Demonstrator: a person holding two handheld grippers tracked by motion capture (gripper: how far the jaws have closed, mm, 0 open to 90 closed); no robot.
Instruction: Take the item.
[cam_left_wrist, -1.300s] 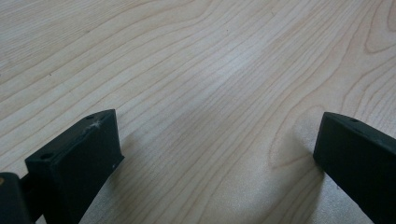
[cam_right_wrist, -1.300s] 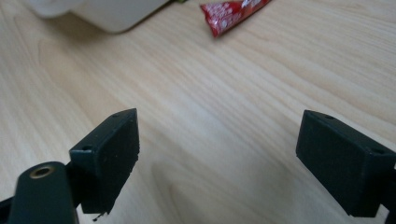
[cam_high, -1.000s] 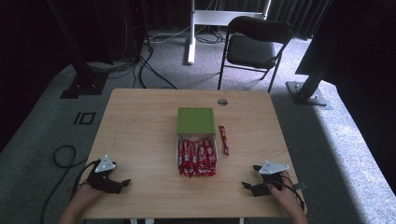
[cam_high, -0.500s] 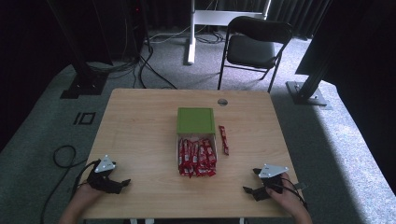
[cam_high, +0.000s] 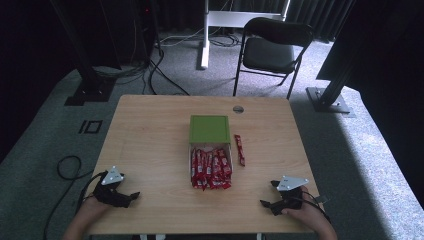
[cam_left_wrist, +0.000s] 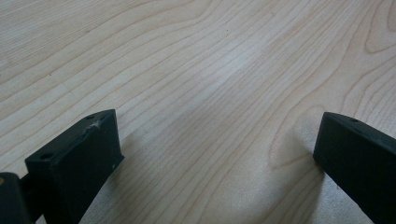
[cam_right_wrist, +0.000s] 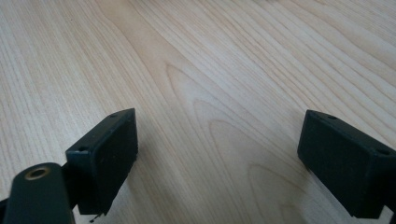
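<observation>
Lab or recording studio, not a home. A plain light-wood table (cam_high: 150, 130) with a cable grommet hole (cam_high: 238, 109) is set alone on grey carpet (cam_high: 45, 135), ringed by dark curtains (cam_high: 310, 15) along the back. Black metal rig posts on floor plates (cam_high: 87, 92) and (cam_high: 330, 97) are stood at both sides of the table. Loose cables (cam_high: 160, 65) are run across the floor toward a white stand base (cam_high: 205, 55). A black folding chair (cam_high: 272, 47) is parked behind the table. A black square marker (cam_high: 91, 126) is seen on the carpet at the left. No domestic furniture or kitchen fittings are visible; everything reads as a data-capture setup.
</observation>
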